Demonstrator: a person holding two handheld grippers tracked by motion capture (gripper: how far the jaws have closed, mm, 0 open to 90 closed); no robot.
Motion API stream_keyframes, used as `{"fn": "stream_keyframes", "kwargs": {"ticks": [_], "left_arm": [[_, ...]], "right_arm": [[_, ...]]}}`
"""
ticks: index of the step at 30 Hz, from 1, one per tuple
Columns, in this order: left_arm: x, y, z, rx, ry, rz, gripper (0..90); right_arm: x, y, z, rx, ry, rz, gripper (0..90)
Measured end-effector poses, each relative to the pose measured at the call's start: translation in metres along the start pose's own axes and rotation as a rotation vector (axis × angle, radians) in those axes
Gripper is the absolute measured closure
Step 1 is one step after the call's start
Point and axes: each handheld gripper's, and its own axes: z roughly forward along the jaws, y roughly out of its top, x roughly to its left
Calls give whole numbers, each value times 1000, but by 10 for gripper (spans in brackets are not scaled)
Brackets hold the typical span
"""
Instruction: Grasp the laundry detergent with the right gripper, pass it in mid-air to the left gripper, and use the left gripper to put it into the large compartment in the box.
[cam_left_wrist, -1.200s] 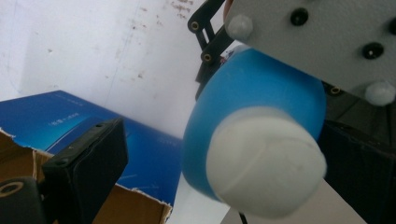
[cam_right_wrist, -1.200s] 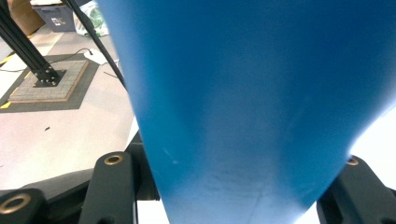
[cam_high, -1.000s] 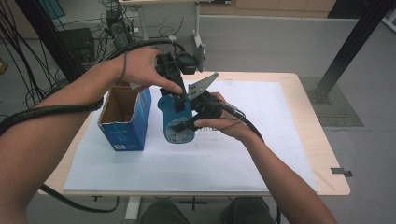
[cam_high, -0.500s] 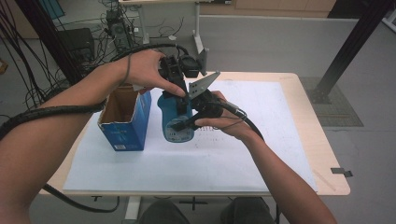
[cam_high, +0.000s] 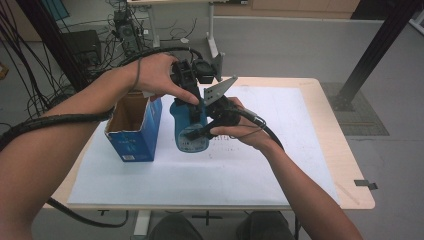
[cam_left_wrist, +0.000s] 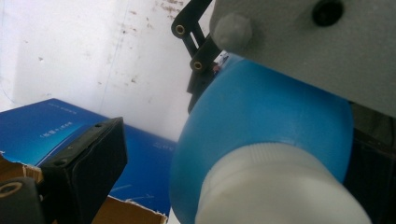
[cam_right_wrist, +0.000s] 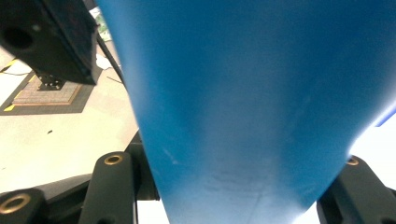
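A blue plastic bottle (cam_high: 189, 124) with a white screw cap (cam_left_wrist: 280, 186) is held just above the white paper (cam_high: 280, 170) at mid-table. My right gripper (cam_high: 201, 132) clamps the bottle's body from the right; in the right gripper view the blue bottle (cam_right_wrist: 247, 93) sits tight between both jaws of that gripper (cam_right_wrist: 233, 186). My left gripper (cam_high: 189, 95) comes down over the bottle's top. In the left gripper view this gripper (cam_left_wrist: 238, 149) straddles the cap, and its left jaw stands clear of the bottle (cam_left_wrist: 261, 116).
An open blue cardboard box (cam_high: 132, 130) stands just left of the bottle, its flaps up. The wooden table (cam_high: 350, 165) is covered by the paper. Cables trail from both grippers, and cluttered equipment stands on the floor behind the table.
The bottle and both grippers have shifted slightly up and away from me. Both holds look the same as before.
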Motion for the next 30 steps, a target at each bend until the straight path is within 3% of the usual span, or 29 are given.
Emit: {"fn": "stream_keyframes", "kwargs": {"ticks": [30], "left_arm": [[-2, 3, -2, -14, 8, 10, 45]], "right_arm": [[1, 1, -3, -17, -3, -10, 437]]}}
